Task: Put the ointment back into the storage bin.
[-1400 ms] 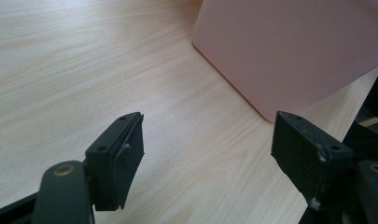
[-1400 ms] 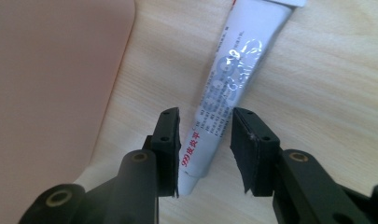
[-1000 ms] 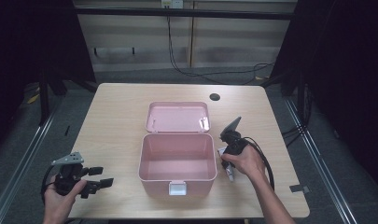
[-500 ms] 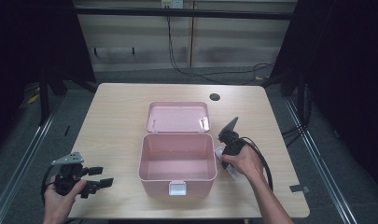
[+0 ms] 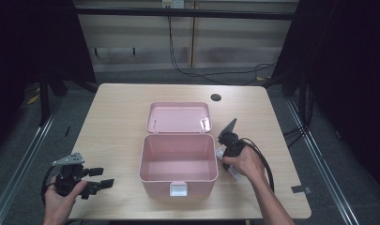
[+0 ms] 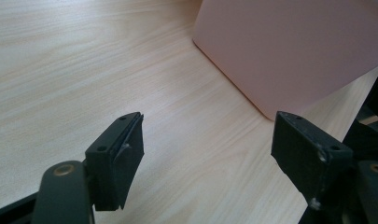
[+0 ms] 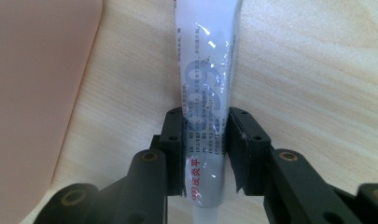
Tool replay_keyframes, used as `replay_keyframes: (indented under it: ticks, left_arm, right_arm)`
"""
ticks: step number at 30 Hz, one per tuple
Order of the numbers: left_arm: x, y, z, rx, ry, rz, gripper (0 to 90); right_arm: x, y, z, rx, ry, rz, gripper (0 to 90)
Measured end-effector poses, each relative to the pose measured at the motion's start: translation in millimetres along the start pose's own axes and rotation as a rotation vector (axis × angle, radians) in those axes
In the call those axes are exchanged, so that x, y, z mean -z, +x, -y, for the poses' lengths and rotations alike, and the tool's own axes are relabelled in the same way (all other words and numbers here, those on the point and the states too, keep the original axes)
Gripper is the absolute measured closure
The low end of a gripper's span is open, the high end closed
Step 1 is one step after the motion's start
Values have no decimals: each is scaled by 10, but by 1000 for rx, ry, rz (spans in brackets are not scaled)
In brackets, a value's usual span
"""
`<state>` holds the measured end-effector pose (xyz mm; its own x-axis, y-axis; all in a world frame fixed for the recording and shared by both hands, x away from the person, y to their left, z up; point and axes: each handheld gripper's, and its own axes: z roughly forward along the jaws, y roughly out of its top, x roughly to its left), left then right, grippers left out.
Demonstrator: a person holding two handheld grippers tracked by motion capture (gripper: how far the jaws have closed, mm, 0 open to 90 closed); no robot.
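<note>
White printed tube point(image 7: 206, 93) flat on table, beside open pink box point(image 5: 177, 161)

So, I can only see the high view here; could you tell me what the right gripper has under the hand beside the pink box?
Observer: A white tube with blue and red print; the right gripper has its jaws shut on the tube's sides.
Operator: Thank you. Is the tube lifted?
Observer: I cannot tell; it runs along the wooden table, beside the pink box.
Operator: And the left gripper?
Observer: The left gripper is open, nothing between its jaws, the box wall ahead of it.
</note>
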<state>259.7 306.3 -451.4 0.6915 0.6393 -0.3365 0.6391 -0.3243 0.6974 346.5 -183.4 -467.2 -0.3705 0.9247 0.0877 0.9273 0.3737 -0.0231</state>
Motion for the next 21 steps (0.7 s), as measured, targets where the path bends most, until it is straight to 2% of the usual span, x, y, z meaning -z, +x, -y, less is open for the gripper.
replay_keyframes:
  ticks: [2,8,21]
  left_arm:
    - [0,2,1,4,-3,-1,253]
    - [0,0,0,4,-3,-2,253]
    - [2,0,1,3,-5,-1,253]
  right_arm:
    - [56,-10,7,9,-15,1,724]
    - [128,-34,34,29,-24,-16,724]
    - [219,-47,80,73,-6,-6,725]
